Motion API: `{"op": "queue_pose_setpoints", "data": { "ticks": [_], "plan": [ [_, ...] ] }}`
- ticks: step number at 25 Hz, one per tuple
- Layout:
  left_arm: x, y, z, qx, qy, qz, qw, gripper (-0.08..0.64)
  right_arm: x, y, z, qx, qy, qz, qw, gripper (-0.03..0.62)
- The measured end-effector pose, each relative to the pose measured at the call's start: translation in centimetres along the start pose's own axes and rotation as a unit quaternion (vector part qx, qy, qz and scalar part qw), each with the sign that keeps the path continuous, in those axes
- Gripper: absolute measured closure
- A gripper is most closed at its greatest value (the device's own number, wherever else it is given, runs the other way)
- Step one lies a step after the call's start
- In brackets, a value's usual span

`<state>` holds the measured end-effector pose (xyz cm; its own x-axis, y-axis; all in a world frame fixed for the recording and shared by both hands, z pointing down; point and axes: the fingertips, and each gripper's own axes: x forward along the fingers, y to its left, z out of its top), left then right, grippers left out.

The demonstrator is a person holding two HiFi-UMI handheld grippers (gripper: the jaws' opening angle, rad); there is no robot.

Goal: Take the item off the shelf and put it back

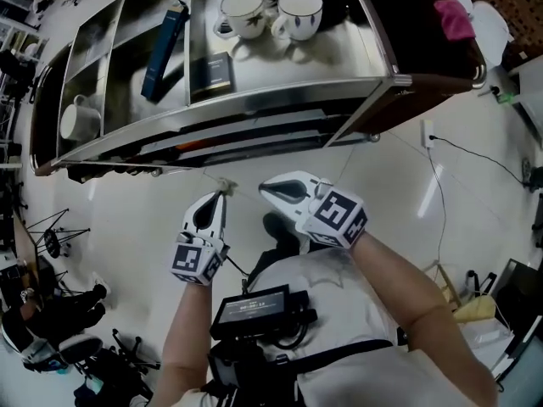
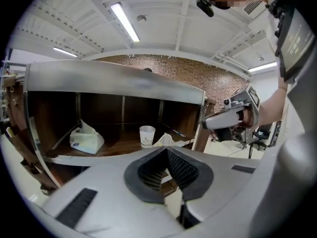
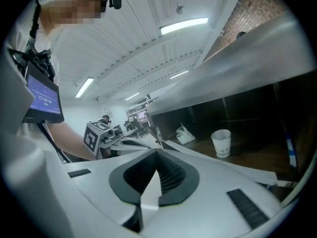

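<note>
Head view gives me the shelf [image 1: 254, 100] from above only. Its steel top covers the compartments beneath, so from here I cannot see inside them. On that top I make out two white cups [image 1: 246, 11] at the far side, a blue box [image 1: 165, 49] lying tilted, a dark box [image 1: 216, 72] and, far left, a mug [image 1: 78, 119]. The pink cloth [image 1: 456, 19] at the right end is partly cut off by the dark side panel. Both grippers hang on the near side of the shelf, clear of it and close to my operator's chest. The left gripper [image 1: 222, 198] has its jaws pressed together with nothing between them, as its own view shows plainly. The right gripper [image 1: 264, 189] is likewise closed and empty, its tips meeting in its own view. The paper cup [image 2: 147, 136] stands upright on the wooden floor of a lower compartment, well apart from both grippers. Its print is too small for me to read. Left of it sits a tissue pack [image 2: 85, 138]. Just right of the cup lies a pale crumpled thing [image 2: 166, 141] that I cannot identify, its lower part hidden behind the gripper body.
</note>
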<state>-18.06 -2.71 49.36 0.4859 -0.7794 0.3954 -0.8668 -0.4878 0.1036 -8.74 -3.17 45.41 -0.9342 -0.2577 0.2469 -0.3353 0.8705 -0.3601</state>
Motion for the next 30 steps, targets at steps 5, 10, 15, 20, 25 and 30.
{"op": "queue_pose_setpoints", "data": {
  "ticks": [5,10,15,20,25,30],
  "plan": [
    [2.2,0.7,-1.9,0.015,0.017,0.006,0.9997,0.551,-0.8,-0.4,-2.0,0.022,0.003,-0.011,1.000,0.586],
    [4.9,0.7,-3.0,0.035,0.038,0.004,0.9987,0.552,-2.0,-1.1,-3.5,0.040,0.001,-0.031,0.999,0.586],
    [7.3,1.0,-3.1,0.060,0.036,0.003,0.9975,0.552,-3.4,-1.8,-4.3,0.050,-0.004,-0.052,0.997,0.586],
    [9.4,2.3,-3.2,0.063,0.039,0.011,0.9972,0.551,-4.6,-2.2,-5.5,0.064,-0.004,-0.069,0.996,0.586],
    [10.9,5.0,-3.7,0.054,0.042,0.036,0.9971,0.551,-5.4,-2.4,-6.7,0.078,-0.002,-0.078,0.994,0.586],
    [13.1,7.2,-3.8,0.050,0.052,0.054,0.9959,0.551,-5.5,-2.4,-7.5,0.087,0.003,-0.074,0.993,0.586]
  ]
}}
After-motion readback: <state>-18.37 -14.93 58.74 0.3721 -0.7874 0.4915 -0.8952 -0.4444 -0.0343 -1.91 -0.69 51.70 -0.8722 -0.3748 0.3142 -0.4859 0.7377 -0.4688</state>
